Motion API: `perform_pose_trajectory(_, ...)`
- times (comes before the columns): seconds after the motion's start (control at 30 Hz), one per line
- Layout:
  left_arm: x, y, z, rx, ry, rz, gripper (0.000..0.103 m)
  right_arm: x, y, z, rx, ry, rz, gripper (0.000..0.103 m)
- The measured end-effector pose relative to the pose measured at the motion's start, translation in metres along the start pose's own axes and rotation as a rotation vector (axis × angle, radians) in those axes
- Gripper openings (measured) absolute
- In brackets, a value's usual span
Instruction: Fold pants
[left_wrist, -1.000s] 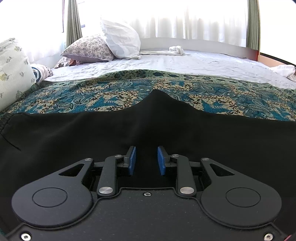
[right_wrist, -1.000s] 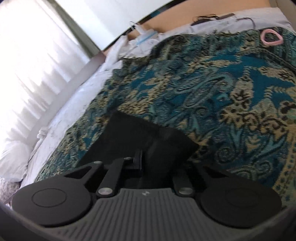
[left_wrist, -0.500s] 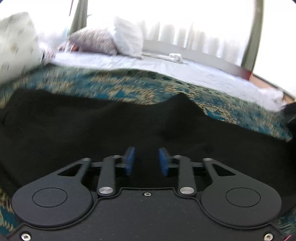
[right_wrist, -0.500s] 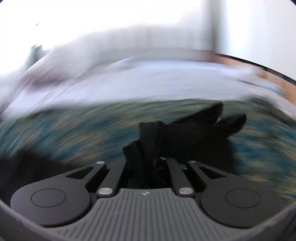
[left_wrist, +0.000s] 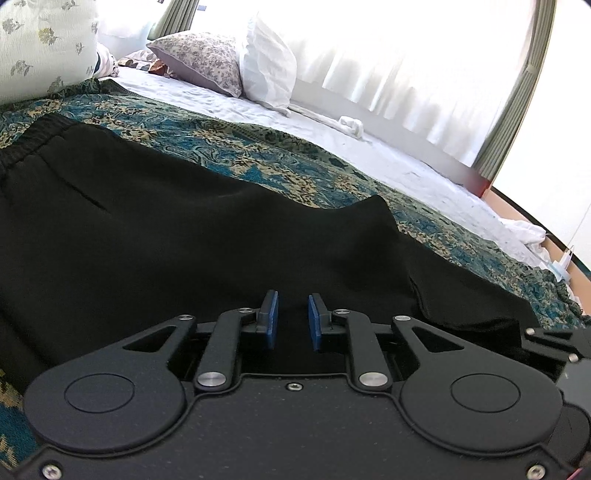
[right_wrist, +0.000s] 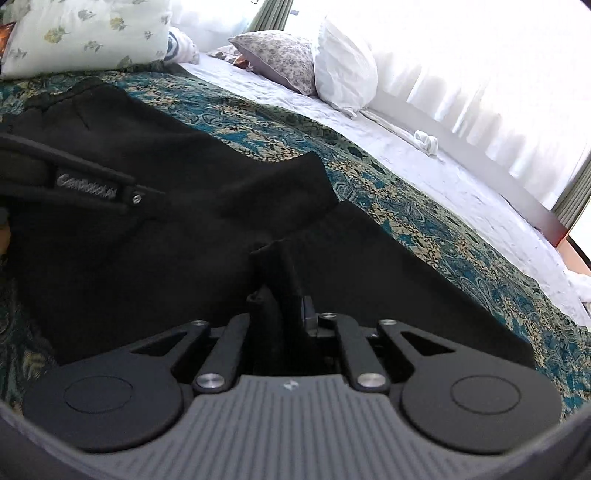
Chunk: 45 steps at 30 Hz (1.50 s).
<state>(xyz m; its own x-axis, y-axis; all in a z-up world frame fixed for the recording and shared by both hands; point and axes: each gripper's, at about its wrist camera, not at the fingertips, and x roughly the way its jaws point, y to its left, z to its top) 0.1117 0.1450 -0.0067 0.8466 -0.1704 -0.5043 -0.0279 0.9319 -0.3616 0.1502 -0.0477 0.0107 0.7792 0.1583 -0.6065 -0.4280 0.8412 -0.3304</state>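
Note:
Black pants (left_wrist: 177, 221) lie spread on a teal patterned bedspread (left_wrist: 258, 155), with the elastic waistband (left_wrist: 26, 147) at the far left. My left gripper (left_wrist: 292, 319) hovers low over the pants, its blue pads apart with nothing between them. My right gripper (right_wrist: 286, 306) is shut on a bunched end of the black pants (right_wrist: 273, 266), folded over the rest of the pants (right_wrist: 147, 229). The left gripper's body (right_wrist: 81, 181) shows at the left of the right wrist view.
Floral and white pillows (left_wrist: 221, 59) lie at the bed's head on a white sheet (left_wrist: 369, 147). A big floral cushion (left_wrist: 40, 40) sits at the left. Bright curtains (left_wrist: 424, 62) and a grey bed rail run along the far side. A rolled white cloth (left_wrist: 351, 125) lies on the sheet.
My right gripper swung from the leg end across to the left, carrying the pants' end over the pants. My left gripper turned right a little and stayed open.

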Motion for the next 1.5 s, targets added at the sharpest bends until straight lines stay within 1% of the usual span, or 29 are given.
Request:
perform_pose_trajectory(0.23, 0.0, -0.005, -0.003, 0.02, -0.008, 0.013, 0.019, -0.011, 0.009, -0.001, -0.004, -0.017, 0.009, 0.011)
perform_pose_trajectory(0.27, -0.001, -0.006, -0.003, 0.023, -0.008, 0.014, 0.019, -0.013, 0.01, -0.001, 0.001, -0.02, 0.014, 0.016)
perform_pose_trajectory(0.33, -0.001, -0.008, -0.004, 0.027, -0.008, 0.016, 0.019, -0.016, 0.012, -0.002, 0.013, -0.031, 0.027, 0.021)
perform_pose_trajectory(0.37, -0.001, -0.008, -0.004, 0.027, -0.008, 0.016, 0.02, -0.018, 0.013, -0.003, 0.016, -0.032, 0.026, 0.037)
perform_pose_trajectory(0.4, -0.001, -0.009, -0.004, 0.027, -0.008, 0.017, 0.02, -0.019, 0.014, -0.003, 0.015, -0.036, 0.022, 0.039)
perform_pose_trajectory(0.47, -0.001, -0.009, -0.004, 0.025, -0.007, 0.017, 0.02, -0.027, 0.011, -0.005, 0.03, -0.051, 0.048, 0.049)
perform_pose_trajectory(0.53, -0.002, -0.008, -0.003, 0.014, -0.006, 0.016, 0.021, -0.039, 0.003, -0.009, 0.076, -0.076, 0.131, 0.077)
perform_pose_trajectory(0.57, -0.004, -0.008, -0.002, 0.007, -0.005, 0.015, 0.024, -0.045, -0.001, -0.011, 0.096, -0.091, 0.183, 0.081)
perform_pose_trajectory(0.6, -0.006, -0.009, -0.001, 0.003, -0.006, 0.02, 0.026, -0.054, -0.005, -0.015, 0.114, -0.111, 0.232, 0.081)
perform_pose_trajectory(0.63, -0.009, -0.011, 0.0, 0.003, -0.01, 0.032, 0.033, -0.061, -0.007, -0.018, 0.121, -0.127, 0.254, 0.083)
perform_pose_trajectory(0.67, -0.013, -0.015, 0.0, 0.011, -0.02, 0.05, 0.038, -0.068, -0.007, -0.023, 0.119, -0.141, 0.259, 0.085)
perform_pose_trajectory(0.73, -0.021, -0.025, -0.002, 0.039, -0.043, 0.081, 0.039, -0.083, -0.01, -0.033, 0.116, -0.169, 0.235, 0.085)
perform_pose_trajectory(0.83, -0.035, -0.048, -0.01, 0.115, -0.063, 0.057, 0.039, -0.098, -0.023, -0.05, 0.151, -0.191, 0.177, 0.086)
perform_pose_trajectory(0.9, -0.044, -0.067, -0.016, 0.173, -0.08, 0.037, 0.04, -0.103, -0.037, -0.062, 0.195, -0.191, 0.106, 0.086)
perform_pose_trajectory(1.0, -0.052, -0.09, -0.026, 0.219, -0.087, 0.001, 0.041, -0.108, -0.066, -0.083, 0.307, -0.181, -0.027, 0.086)
perform_pose_trajectory(1.13, -0.058, -0.106, -0.042, 0.208, -0.051, -0.041, 0.046, -0.115, -0.101, -0.11, 0.43, -0.154, -0.197, 0.086)
perform_pose_trajectory(1.2, -0.061, -0.112, -0.049, 0.215, -0.043, -0.041, 0.047, -0.118, -0.118, -0.125, 0.495, -0.144, -0.251, 0.086)
perform_pose_trajectory(1.3, -0.06, -0.122, -0.059, 0.254, -0.043, -0.011, 0.047, -0.121, -0.141, -0.143, 0.623, -0.139, -0.308, 0.086)
perform_pose_trajectory(1.4, -0.055, -0.128, -0.069, 0.289, -0.02, 0.019, 0.047, -0.12, -0.158, -0.157, 0.729, -0.133, -0.345, 0.076)
perform_pose_trajectory(1.47, -0.048, -0.129, -0.077, 0.315, 0.005, 0.054, 0.047, -0.116, -0.162, -0.163, 0.737, -0.1, -0.358, 0.065)
perform_pose_trajectory(1.5, -0.048, -0.13, -0.081, 0.332, -0.006, 0.06, 0.047, -0.113, -0.161, -0.165, 0.721, -0.081, -0.362, 0.064)
